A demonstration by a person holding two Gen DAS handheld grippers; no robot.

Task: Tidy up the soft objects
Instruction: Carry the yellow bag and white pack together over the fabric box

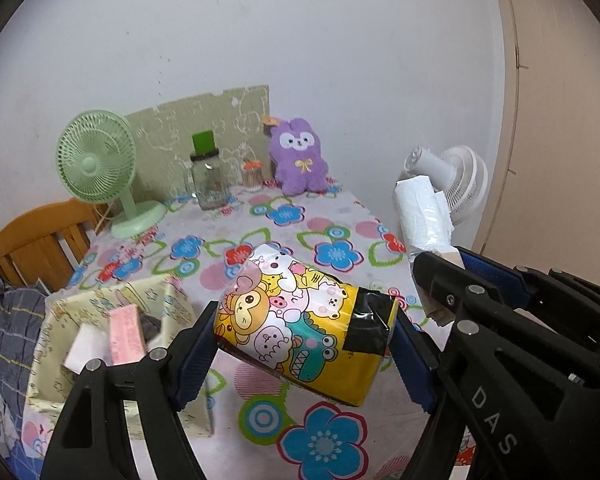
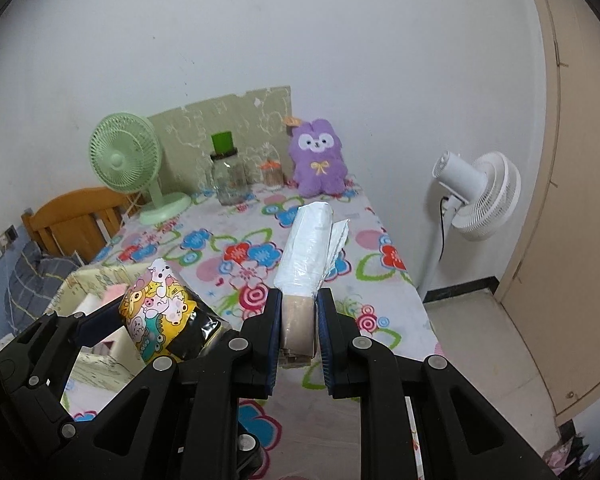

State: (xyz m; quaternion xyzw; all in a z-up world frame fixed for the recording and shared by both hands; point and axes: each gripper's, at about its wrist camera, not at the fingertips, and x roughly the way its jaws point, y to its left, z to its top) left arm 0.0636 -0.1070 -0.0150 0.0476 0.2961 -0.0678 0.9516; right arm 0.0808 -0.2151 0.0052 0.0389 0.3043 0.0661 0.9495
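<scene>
Left wrist view: left tongs (image 1: 304,354) clamp a yellow cartoon-printed plastic packet (image 1: 300,322) by its 2 ends, holding it tilted above the flower-patterned tabletop (image 1: 324,446). Just left of it stands a pale yellow fabric storage box (image 1: 60,312) containing a pink packet (image 1: 126,334) and a white packet (image 1: 82,346). Right wrist view: right tongs (image 2: 298,334) grip the brown cardboard core of a white plastic-bag roll (image 2: 306,246), which points upward over the tabletop, beside the yellow packet. Farther back stand a green desk fan (image 2: 126,160), a clear glass jar with green lid (image 2: 228,174) and a purple plush rabbit (image 2: 319,158) against the wall. Beyond the tabletop edge stands a white pedestal fan (image 2: 482,196).
</scene>
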